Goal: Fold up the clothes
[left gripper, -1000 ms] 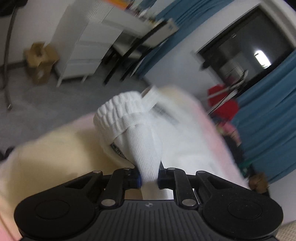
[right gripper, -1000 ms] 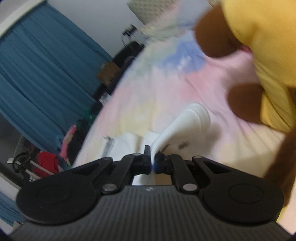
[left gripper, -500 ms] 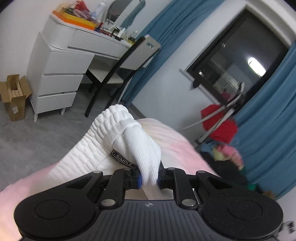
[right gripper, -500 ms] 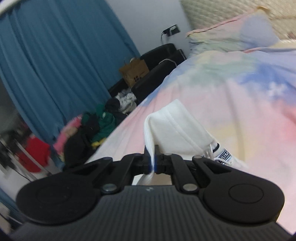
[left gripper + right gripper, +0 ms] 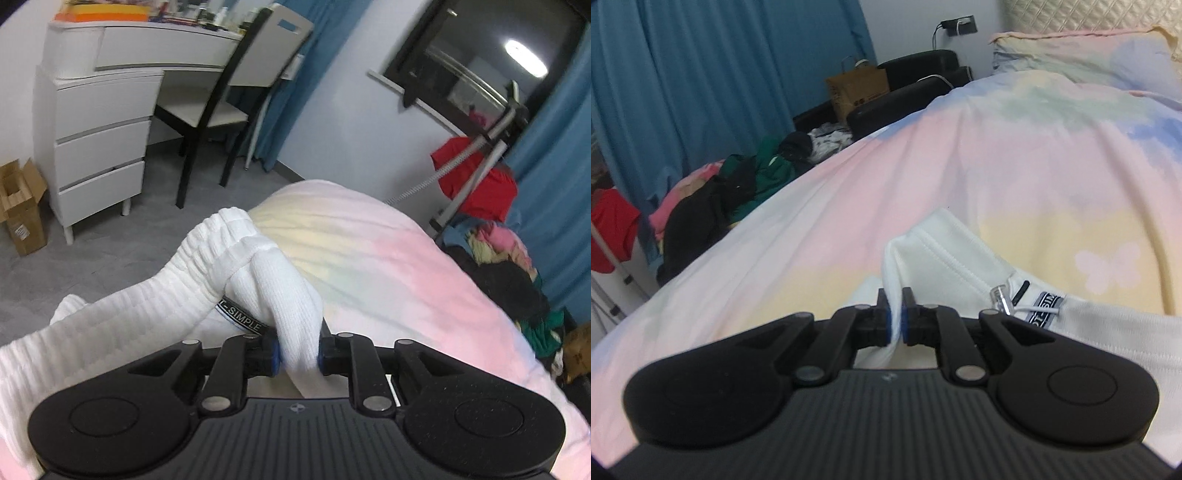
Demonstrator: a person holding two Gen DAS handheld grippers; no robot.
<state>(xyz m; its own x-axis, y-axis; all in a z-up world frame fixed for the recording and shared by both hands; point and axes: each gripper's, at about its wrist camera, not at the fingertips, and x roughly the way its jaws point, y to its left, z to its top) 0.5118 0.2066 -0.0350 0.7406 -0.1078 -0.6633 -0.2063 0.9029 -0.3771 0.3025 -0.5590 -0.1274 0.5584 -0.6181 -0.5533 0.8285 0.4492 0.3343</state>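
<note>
White cloth fills the near part of both views: it is a white garment [image 5: 207,280] lying on a bed [image 5: 388,266] with a soft pink, yellow and blue cover. The left claw [image 5: 298,356] has a thick ribbed bunch of it between its blue pads [image 5: 274,356], and the cloth fills the whole gap, so the claw holds it. Its jaws have just been opening a little, with the cloth between them. A black tag with white letters [image 5: 242,319] peeks out just left of that bunch. The right claw [image 5: 895,319] stands narrow, with a thin edge of the garment [image 5: 945,258] between its pads; its jaws have just been opening a little too, and the cloth sits in the small gap, touching the pads. To the right of this claw lie a white cord with a clear tip [image 5: 1003,297] and a black and white tag [image 5: 1047,303]. Far on the left of the left view stand a white dresser [image 5: 99,147], a chair [image 5: 229,110] and a brown box [image 5: 20,218]. Blue curtains [image 5: 701,92] hang at the far side, and a heap of clothes [image 5: 738,184] lies beside the bed. A pillow [image 5: 1082,55] rests at the far right end of the bed.
</note>
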